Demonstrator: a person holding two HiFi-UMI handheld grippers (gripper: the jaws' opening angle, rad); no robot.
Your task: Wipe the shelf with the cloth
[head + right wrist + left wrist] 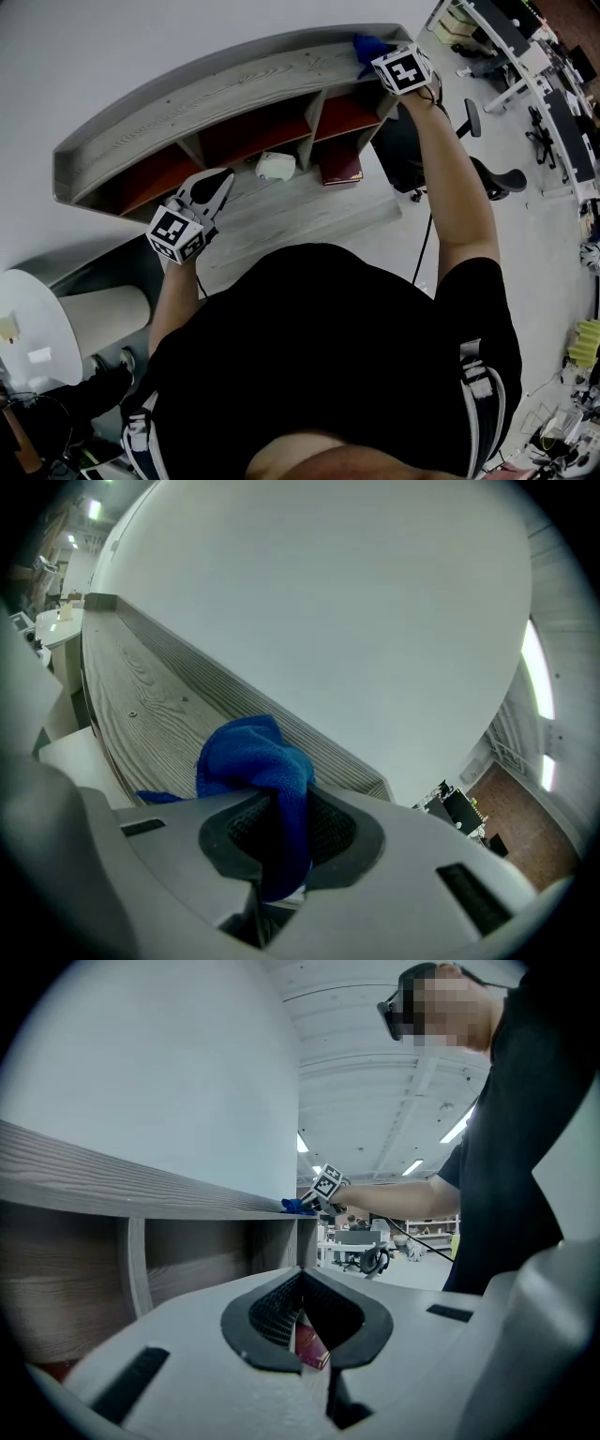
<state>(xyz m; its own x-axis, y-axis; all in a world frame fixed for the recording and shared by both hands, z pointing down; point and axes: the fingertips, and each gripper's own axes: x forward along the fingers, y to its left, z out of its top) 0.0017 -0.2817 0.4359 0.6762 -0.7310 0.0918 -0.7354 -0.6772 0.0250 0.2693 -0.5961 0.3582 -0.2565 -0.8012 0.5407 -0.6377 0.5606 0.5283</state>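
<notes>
And there's the blue cloth (253, 761), bunched into a lump at the far right end of the shelf (234, 84), up on its top board. We can see one fold of it running down through the right gripper (272, 832), whose jaws are clamped onto it. A flat corner trails out to the left along the wood grain. The lump itself shows no clear long axis. The shelf's long axis runs left to right in front of us, a raised rim along its far edge against the white wall. Our right arm is stretched out over that end. Over to the left gripper (305, 1312), low and near the left compartments: its jaws meet at the tips with nothing held. Below the top board, a white object (276, 166) sits at the middle compartment and a red book (340, 167) lies at the right one. A round white table (37, 328) stands well off to the near left.
</notes>
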